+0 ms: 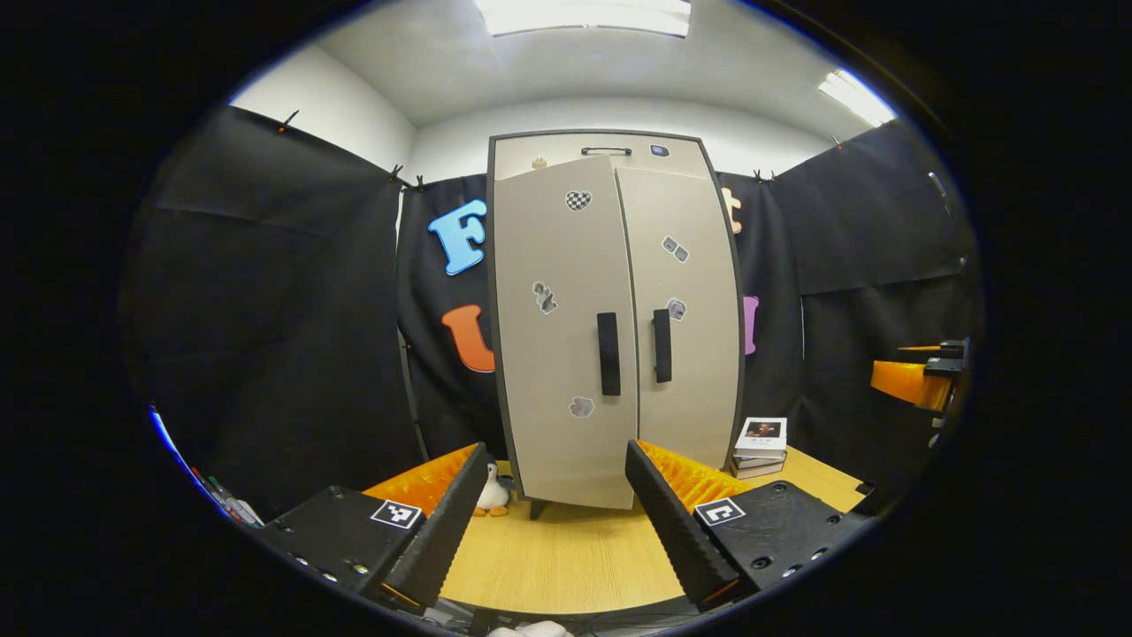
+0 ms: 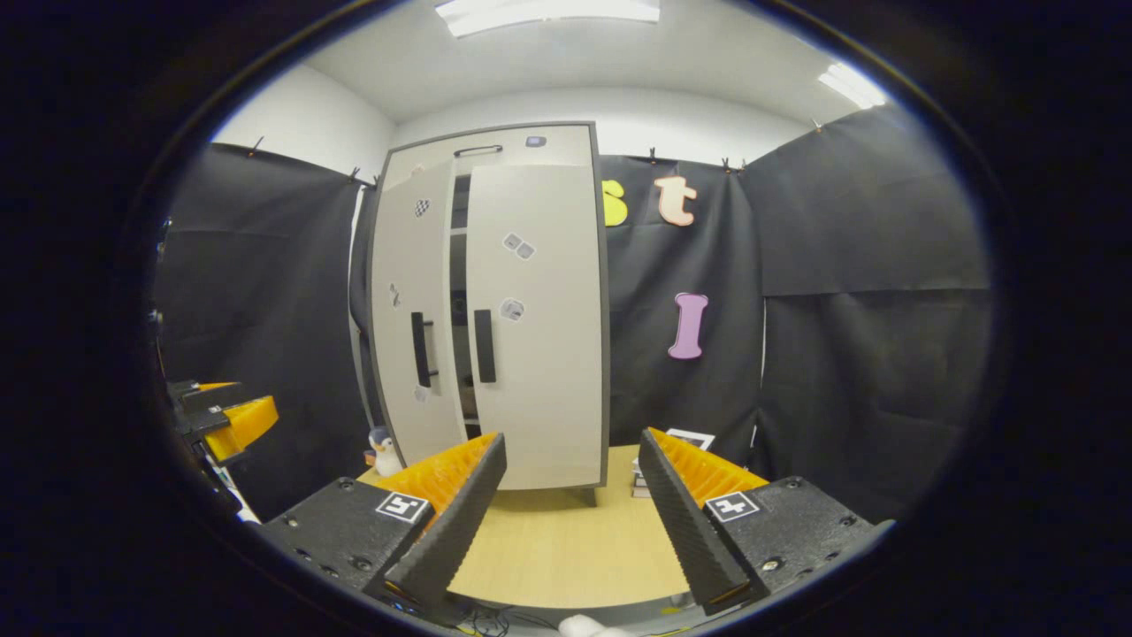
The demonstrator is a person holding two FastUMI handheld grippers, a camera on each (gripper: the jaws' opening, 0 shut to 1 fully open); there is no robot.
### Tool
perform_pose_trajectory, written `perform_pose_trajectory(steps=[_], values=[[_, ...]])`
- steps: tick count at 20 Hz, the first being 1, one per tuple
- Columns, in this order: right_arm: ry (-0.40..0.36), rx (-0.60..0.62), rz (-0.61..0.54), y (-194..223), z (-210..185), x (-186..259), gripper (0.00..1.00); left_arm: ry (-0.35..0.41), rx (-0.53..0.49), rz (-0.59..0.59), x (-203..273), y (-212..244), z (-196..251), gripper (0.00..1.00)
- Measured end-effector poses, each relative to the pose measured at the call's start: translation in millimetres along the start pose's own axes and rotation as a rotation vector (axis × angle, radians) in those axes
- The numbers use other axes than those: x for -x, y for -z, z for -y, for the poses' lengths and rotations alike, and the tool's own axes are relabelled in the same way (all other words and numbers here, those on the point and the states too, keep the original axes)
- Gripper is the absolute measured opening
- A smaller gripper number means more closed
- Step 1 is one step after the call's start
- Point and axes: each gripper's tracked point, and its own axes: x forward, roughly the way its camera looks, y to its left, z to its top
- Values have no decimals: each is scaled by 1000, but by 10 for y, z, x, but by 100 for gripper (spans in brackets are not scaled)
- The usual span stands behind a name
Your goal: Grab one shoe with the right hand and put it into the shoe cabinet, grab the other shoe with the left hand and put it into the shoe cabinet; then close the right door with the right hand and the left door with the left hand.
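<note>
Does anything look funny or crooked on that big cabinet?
Yes. The left door of the shoe cabinet isn't shut all the way. It sticks out in front of the right door, and the right gripper view shows a dark gap between the two doors. Nothing looks spilled or broken.

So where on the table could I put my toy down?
The bare wooden table in front of the cabinet, between the open fingers, is free. It is crowded at the cabinet's corners: the penguin toy on one side, the stack of books on the other.
</note>
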Motion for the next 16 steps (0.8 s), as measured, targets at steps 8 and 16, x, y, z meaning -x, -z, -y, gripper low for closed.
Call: perform_pose_trajectory(steps=[8,16], values=[[0,12,10,48,-70,113,99,16,18,-10,163,45,75,96],[-22,27,6,59,-162,106,99,0,26,-3,148,11,36,96]])
